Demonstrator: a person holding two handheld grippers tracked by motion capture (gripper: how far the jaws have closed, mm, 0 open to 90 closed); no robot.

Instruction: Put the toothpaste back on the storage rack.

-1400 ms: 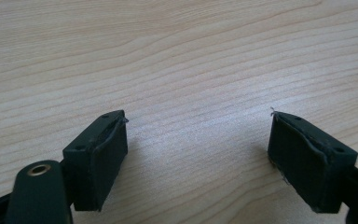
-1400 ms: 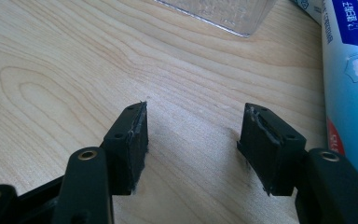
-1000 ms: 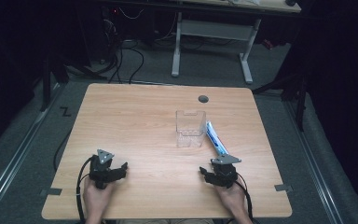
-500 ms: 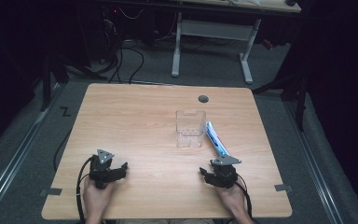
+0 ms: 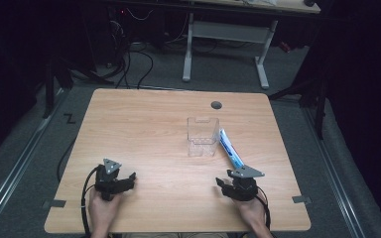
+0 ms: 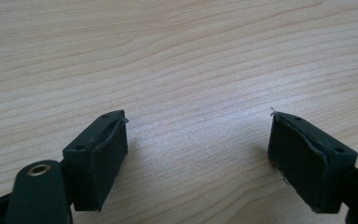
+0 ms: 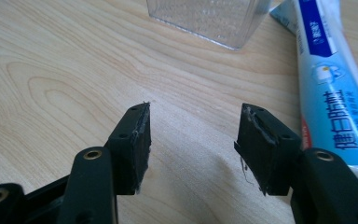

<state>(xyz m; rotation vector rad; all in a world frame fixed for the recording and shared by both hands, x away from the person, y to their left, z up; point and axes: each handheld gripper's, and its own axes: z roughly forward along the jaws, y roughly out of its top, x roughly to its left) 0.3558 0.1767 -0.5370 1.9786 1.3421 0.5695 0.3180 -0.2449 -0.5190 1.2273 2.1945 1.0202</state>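
Two handheld grippers are seen resting low at the near edge of a light wooden table, each held in one of a person's hands that enter from the bottom of the high view. The left gripper is held at the near left of the tabletop, its black jaws spread wide with only bare wood grain between them, as is shown in the left gripper view. The right gripper is held at the near right; its jaws have just been closing a little, yet they are seen well apart in the right gripper view, and nothing is pinched between the pads.

Just beyond and to the right of the right gripper, a blue-and-white toothpaste tube is laid flat on the wood, its near end lying beside the right-hand jaw; whether the two touch cannot be told. In the high view the tube is seen running at a slant away from the gripper toward the middle of the table.

Farther on, a clear plastic container is stood upright near the centre of the tabletop, just to the left of the tube's far end. Beyond it, a round dark cable hole is set in the far part of the table. Past the far edge, a white desk frame and dark cables are made out on the grey floor.
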